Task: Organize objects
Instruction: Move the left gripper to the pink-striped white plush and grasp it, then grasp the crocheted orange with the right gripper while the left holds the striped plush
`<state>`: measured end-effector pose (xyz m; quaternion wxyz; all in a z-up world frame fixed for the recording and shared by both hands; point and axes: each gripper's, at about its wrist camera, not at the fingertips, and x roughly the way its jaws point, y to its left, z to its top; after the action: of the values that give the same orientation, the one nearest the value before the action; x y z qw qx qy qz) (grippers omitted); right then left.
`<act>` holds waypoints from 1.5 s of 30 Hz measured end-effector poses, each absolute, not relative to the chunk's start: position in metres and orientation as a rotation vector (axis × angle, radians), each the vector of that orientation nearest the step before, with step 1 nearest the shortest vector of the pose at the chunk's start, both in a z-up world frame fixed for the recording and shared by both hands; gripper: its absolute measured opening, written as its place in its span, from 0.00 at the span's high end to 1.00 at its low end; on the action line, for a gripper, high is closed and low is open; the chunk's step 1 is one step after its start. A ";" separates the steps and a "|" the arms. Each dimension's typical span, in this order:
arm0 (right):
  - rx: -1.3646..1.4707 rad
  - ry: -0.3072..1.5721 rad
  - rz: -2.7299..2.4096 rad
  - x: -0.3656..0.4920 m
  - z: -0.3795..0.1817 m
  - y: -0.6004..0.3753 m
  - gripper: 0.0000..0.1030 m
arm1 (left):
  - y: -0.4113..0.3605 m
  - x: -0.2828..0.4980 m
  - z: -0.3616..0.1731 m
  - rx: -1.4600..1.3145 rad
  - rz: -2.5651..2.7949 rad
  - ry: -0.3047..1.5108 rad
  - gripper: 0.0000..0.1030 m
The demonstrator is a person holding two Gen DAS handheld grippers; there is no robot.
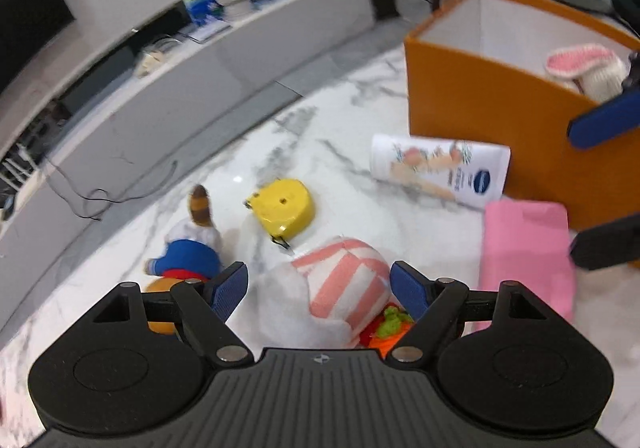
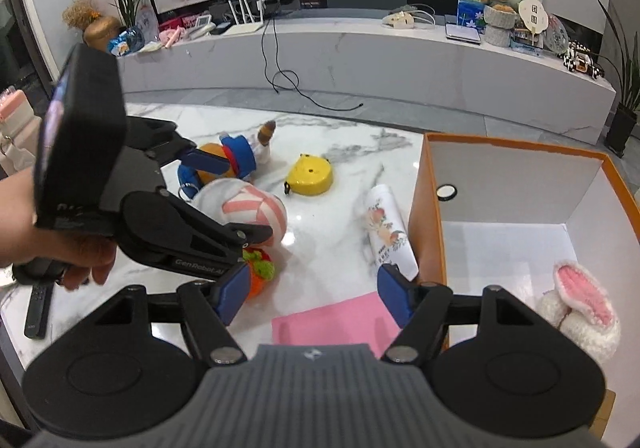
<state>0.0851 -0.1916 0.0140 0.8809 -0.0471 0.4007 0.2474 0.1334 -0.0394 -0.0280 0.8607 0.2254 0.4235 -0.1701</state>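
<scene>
My left gripper is open, its blue pads on either side of a white plush toy with pink stripes that lies on the marble table; the pads do not press it. In the right wrist view the left gripper straddles the same plush. My right gripper is open and holds nothing, above a flat pink item beside the orange box. A knitted white bunny with pink ears lies inside the box.
Loose on the table are a yellow tape measure, a lotion tube, a doll in blue clothes and an orange carrot toy. A remote control lies at the left edge. Behind the table runs a cluttered grey console.
</scene>
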 end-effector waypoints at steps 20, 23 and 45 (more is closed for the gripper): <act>-0.115 0.871 0.514 0.089 0.009 -0.192 0.29 | -0.051 0.114 -0.048 0.704 -0.287 0.883 0.16; -0.121 0.877 0.514 0.089 0.006 -0.191 0.29 | -0.043 0.103 -0.040 0.645 -0.251 0.905 0.17; -0.329 0.959 0.814 0.052 -0.043 -0.105 0.38 | 0.048 0.042 -0.023 0.029 -0.032 0.957 0.21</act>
<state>0.0516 -0.1054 -0.0426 0.7960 -0.1533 0.4465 0.3789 0.0416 0.0483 -0.0231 0.8874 0.0141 0.4604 -0.0155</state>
